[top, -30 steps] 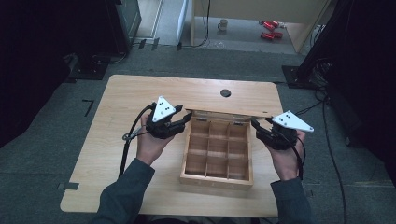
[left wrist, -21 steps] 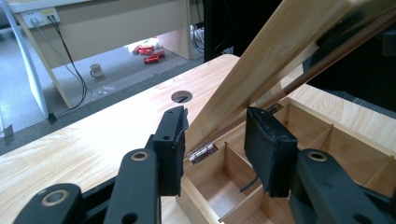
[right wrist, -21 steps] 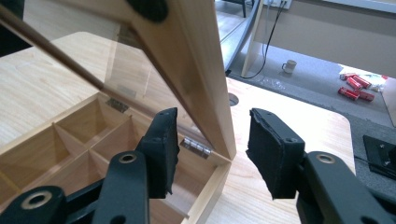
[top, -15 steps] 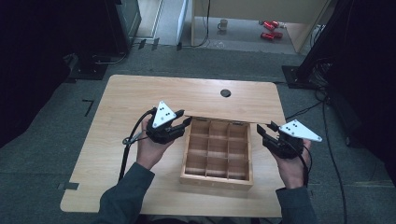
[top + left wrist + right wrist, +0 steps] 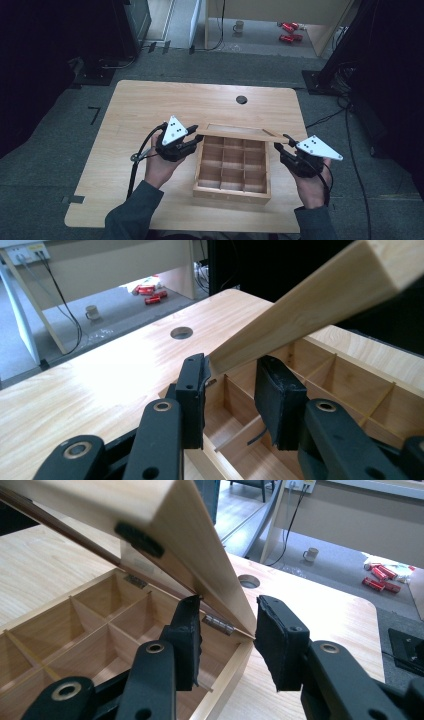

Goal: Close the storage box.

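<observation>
Two grippers, left and right, have just closed on the lid, now half-raised over the box in the high view; the left gripper view shows jaws pinching the lid's corner above the box; the right gripper view shows the same beside the box's hinge, with bare table behind the box for the swing.

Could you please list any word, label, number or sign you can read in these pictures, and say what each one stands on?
No text can be read anywhere.
Wooden box and its lid: bare wood, no label or print.
Grey plates on the grippers: black dots, no writing.
Red cans on the floor: any print is too small and blurred to read.
Mug on the floor: no print can be made out.
</observation>
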Action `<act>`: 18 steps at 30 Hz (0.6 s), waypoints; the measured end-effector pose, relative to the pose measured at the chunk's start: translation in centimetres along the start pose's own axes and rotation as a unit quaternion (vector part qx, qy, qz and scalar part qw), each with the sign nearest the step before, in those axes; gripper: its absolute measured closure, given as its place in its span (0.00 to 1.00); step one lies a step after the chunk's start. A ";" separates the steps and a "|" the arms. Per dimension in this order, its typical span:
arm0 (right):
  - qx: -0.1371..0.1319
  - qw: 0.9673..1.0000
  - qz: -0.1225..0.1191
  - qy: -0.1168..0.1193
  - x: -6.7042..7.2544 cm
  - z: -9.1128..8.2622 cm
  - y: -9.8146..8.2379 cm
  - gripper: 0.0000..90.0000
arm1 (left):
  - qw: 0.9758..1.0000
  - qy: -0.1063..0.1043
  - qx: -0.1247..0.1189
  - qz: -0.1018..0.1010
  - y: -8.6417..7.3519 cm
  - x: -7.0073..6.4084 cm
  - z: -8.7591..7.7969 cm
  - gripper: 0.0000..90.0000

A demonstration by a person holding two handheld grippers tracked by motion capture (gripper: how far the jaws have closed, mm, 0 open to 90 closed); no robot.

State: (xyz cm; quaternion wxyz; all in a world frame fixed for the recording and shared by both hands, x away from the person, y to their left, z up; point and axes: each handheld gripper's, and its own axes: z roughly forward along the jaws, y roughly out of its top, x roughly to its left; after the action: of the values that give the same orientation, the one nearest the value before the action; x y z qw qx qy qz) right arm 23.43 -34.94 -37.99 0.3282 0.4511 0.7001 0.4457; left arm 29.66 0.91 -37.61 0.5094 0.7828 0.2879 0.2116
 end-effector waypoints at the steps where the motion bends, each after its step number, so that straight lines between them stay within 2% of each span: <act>1: 0.000 1.000 0.001 0.001 0.1 -0.2 -0.2 0.70 | 1.000 -0.001 0.001 -0.001 -0.2 -0.1 -0.1 0.73; 18: -0.001 1.000 0.014 0.007 1.1 -1.1 -2.2 0.70 | 1.000 -0.011 0.012 0.006 -1.8 -1.1 -0.6 0.71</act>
State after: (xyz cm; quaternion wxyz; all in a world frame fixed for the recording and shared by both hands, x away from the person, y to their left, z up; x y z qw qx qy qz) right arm 21.36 -34.72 -39.61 0.3172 0.4574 0.6954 0.4545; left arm 28.07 1.16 -39.07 0.5015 0.7930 0.2801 0.2029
